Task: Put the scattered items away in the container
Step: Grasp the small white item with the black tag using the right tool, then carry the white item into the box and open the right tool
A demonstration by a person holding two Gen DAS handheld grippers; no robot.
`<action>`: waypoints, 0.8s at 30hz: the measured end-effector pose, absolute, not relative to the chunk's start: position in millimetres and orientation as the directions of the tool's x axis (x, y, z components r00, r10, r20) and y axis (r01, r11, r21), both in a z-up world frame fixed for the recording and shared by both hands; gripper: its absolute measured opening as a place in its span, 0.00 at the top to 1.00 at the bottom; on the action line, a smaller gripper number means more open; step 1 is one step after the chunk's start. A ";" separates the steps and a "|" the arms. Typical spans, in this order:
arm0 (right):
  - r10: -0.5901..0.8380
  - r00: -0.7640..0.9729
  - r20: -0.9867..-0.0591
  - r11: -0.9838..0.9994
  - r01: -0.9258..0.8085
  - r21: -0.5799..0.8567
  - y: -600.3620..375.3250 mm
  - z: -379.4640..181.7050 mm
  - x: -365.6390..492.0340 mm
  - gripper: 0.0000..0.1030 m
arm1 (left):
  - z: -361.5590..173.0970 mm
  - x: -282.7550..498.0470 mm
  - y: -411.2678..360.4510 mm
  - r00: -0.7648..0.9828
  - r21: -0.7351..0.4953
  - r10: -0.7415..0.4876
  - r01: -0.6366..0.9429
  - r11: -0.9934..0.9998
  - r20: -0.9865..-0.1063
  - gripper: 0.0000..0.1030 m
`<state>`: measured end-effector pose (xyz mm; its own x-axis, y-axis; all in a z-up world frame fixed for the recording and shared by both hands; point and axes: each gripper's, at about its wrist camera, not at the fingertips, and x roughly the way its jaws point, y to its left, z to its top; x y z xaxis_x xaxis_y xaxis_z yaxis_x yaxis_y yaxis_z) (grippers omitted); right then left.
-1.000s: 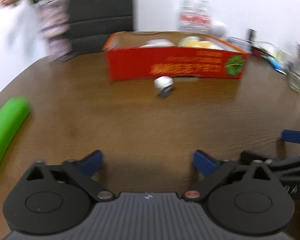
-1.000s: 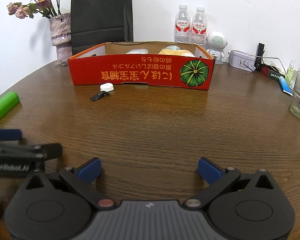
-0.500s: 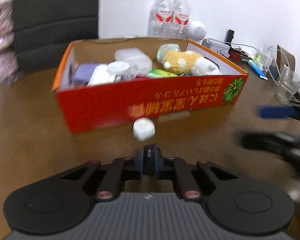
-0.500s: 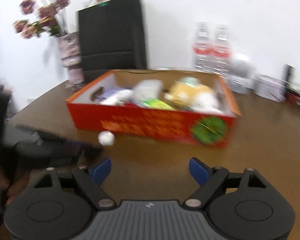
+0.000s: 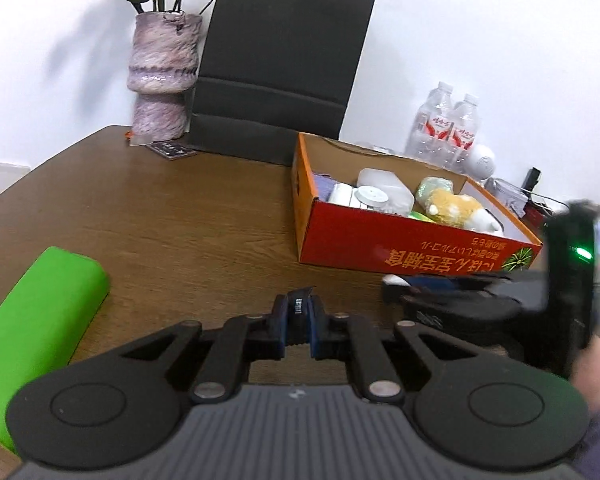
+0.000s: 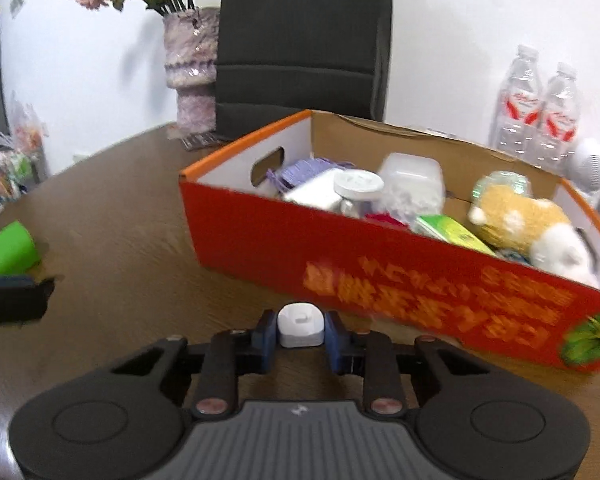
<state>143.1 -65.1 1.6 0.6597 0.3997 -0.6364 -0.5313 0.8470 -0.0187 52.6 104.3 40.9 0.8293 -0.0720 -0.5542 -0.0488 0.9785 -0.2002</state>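
Observation:
My left gripper (image 5: 299,314) is shut on a small flat black item (image 5: 299,300), held just above the wooden table. My right gripper (image 6: 300,326) is shut on a small white rounded item (image 6: 300,325), just in front of the red cardboard box (image 6: 380,268). The box (image 5: 380,244) holds several things: a white-lidded jar (image 6: 358,188), a clear tub, a purple item and a plush toy (image 6: 528,224). The right gripper also shows at the right edge of the left wrist view (image 5: 440,288). A green roll (image 5: 40,312) lies on the table at the left.
A vase of dried flowers (image 5: 162,80) and a black paper bag (image 5: 276,72) stand behind the box. Two water bottles (image 6: 536,108) and a small white speaker (image 5: 480,160) stand at the back right, with cables and small items beyond.
Both grippers moved forward to the box and shut: the left on the black item, then the right on the white item. The left has since swung left and back with its item.

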 end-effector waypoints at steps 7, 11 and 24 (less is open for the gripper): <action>0.467 0.675 -0.572 0.847 -0.528 0.069 -142.7 31.1 17.9 0.76 | 33.6 10.7 53.0 0.783 -0.330 -0.277 0.098 0.939 -0.557 0.90; 0.431 0.711 -0.556 0.877 -0.474 0.074 -174.7 51.3 5.2 0.76 | 54.3 20.7 39.7 0.762 -0.380 -0.381 0.192 0.905 -0.523 0.90; 0.409 0.505 -0.760 0.892 -0.396 0.217 -141.5 152.6 351.0 0.76 | 126.6 356.4 55.0 0.561 -0.290 -0.244 0.006 0.957 -0.791 0.90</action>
<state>351.0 -141.5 152.6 0.5055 0.4088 -0.7599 -0.3961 0.8923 0.2166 356.4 55.0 126.6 0.5608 -0.2435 -0.7913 0.0062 0.9570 -0.2901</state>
